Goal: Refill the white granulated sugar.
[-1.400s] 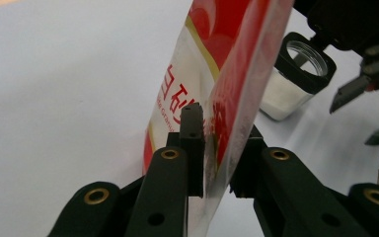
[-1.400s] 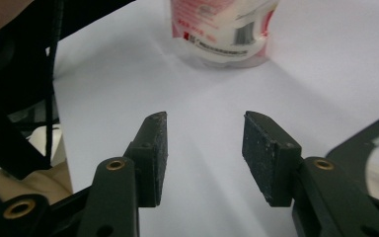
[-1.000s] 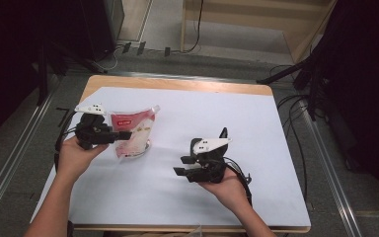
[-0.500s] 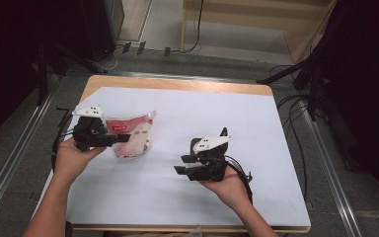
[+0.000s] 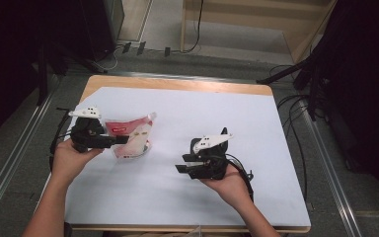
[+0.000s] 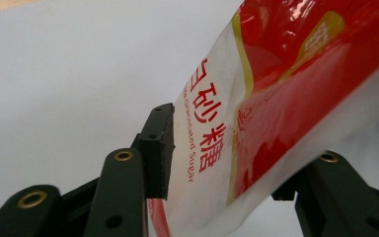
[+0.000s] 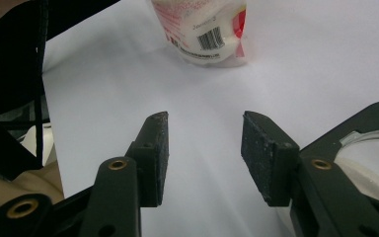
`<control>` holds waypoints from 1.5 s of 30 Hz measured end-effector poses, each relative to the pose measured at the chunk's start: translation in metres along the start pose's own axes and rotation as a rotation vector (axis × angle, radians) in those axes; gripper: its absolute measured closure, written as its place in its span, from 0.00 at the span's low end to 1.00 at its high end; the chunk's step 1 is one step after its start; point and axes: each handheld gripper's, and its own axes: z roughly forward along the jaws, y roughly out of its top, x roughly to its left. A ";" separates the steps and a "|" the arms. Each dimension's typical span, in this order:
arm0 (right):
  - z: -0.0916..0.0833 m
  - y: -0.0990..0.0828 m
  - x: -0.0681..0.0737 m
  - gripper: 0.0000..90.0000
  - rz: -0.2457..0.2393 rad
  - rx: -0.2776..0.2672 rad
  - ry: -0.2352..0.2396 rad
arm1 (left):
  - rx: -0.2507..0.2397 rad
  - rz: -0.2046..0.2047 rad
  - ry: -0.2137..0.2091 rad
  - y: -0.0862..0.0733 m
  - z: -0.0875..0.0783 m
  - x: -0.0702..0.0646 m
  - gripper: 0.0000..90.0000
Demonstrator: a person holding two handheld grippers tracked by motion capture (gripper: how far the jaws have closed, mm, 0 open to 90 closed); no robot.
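Left hand-held gripper (image 5: 121,140) jaws just opening — sugar pouch (image 5: 133,138) between them, released on tabletop (image 5: 256,123); right hand-held gripper (image 5: 180,165) agape, empty — placement likely done.

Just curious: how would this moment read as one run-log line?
left gripper: just opening, sugar bag between jaws | right gripper: open, empty | white table

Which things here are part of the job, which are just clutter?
In use:
- sugar bag, between the left tool jaws, which have just been opening
- right tool, open, holding nothing

Lying about:
- cables on the floor
- wooden frame behind the table
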 end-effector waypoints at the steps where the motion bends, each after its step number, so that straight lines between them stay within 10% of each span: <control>1: -0.001 0.001 0.001 0.61 0.002 -0.001 0.001 | -0.001 -0.002 -0.006 -0.001 -0.001 0.000 0.60; 32: -0.016 0.012 0.000 0.71 0.006 -0.013 -0.005 | 0.013 -0.055 0.039 -0.034 -0.049 0.016 0.49; 45: -0.032 0.022 0.001 0.98 -0.005 0.005 0.009 | 0.035 -0.154 0.167 -0.040 -0.049 0.033 0.49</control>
